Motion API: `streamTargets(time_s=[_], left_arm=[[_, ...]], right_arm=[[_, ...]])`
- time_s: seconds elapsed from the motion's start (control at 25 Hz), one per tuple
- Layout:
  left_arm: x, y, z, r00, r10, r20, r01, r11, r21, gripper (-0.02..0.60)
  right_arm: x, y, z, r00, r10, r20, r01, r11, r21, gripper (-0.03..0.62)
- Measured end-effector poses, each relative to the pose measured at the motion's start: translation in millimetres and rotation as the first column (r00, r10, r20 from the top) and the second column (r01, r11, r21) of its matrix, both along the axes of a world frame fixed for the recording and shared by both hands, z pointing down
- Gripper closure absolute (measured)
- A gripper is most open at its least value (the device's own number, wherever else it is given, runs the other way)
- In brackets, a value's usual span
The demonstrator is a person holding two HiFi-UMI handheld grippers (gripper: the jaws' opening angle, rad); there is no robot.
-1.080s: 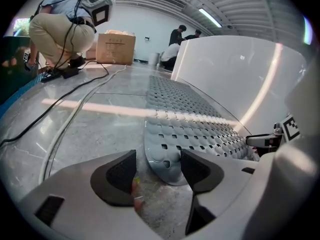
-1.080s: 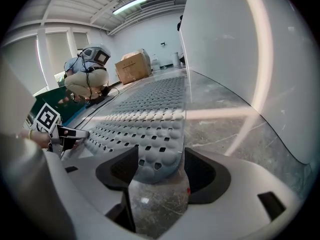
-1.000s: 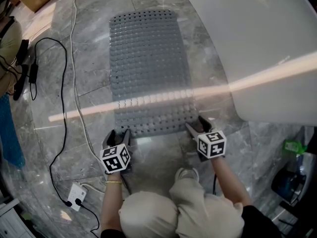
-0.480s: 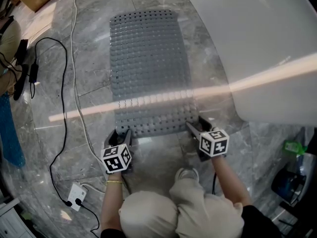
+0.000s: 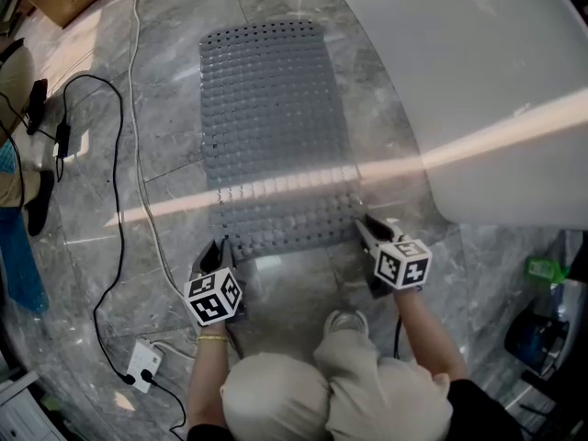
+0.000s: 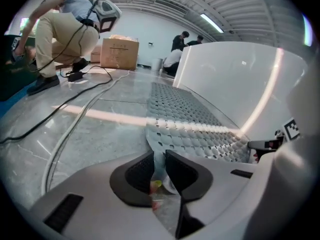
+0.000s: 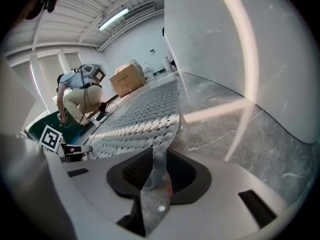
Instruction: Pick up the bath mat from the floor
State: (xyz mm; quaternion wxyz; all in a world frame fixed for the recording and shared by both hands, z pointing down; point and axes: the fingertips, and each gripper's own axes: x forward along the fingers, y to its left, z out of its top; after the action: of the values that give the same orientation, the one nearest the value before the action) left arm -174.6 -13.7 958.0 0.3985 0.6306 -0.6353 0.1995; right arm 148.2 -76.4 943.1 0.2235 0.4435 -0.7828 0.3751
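**Both near corners of the mat gripped, lift not yet begun**

The mat (image 5: 271, 127) lies flat on the floor (image 5: 165, 145) at centre frame in the head view, beside the tub (image 5: 478, 81) at upper right. The left gripper (image 6: 159, 159) and right gripper (image 7: 155, 166) have just been closing, and each now pinches a near corner. Next, likely, comes an even two-handed raise, peeling it off. The mat is thin grey rubber, floppy, dimpled and perforated; the floor is glossy veined stone.

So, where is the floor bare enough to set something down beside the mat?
Bare floor lies between the bath mat and the white cable. A narrower strip runs along the bathtub. Farther left, the black cable crowds it.
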Motion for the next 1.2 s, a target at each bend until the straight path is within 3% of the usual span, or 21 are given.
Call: streamTargets(time_s=[0.16,0.48,0.72,1.2], left_arm=[[6,-7,-11,0.997,0.0,-0.076,0.003,1.0,0.029,0.54],[10,-4,0,0.998,0.041,0.046,-0.039,0.998,-0.051,0.559],[7,-2,7,0.999,0.03,0.034,-0.028,0.997,-0.072,0.561],[9,-3,4,0.998,0.037,0.042,-0.035,0.998,-0.043,0.575]], right_arm=[[-9,-1,-11,0.997,-0.02,0.073,0.019,1.0,0.008,0.525],[-26,2,-6,0.995,-0.099,-0.006,0.099,0.995,-0.011,0.528],[-16,4,7,0.993,-0.08,-0.087,0.076,0.996,-0.055,0.557],[-20,6,3,0.987,-0.093,-0.128,0.092,0.996,-0.01,0.574]])
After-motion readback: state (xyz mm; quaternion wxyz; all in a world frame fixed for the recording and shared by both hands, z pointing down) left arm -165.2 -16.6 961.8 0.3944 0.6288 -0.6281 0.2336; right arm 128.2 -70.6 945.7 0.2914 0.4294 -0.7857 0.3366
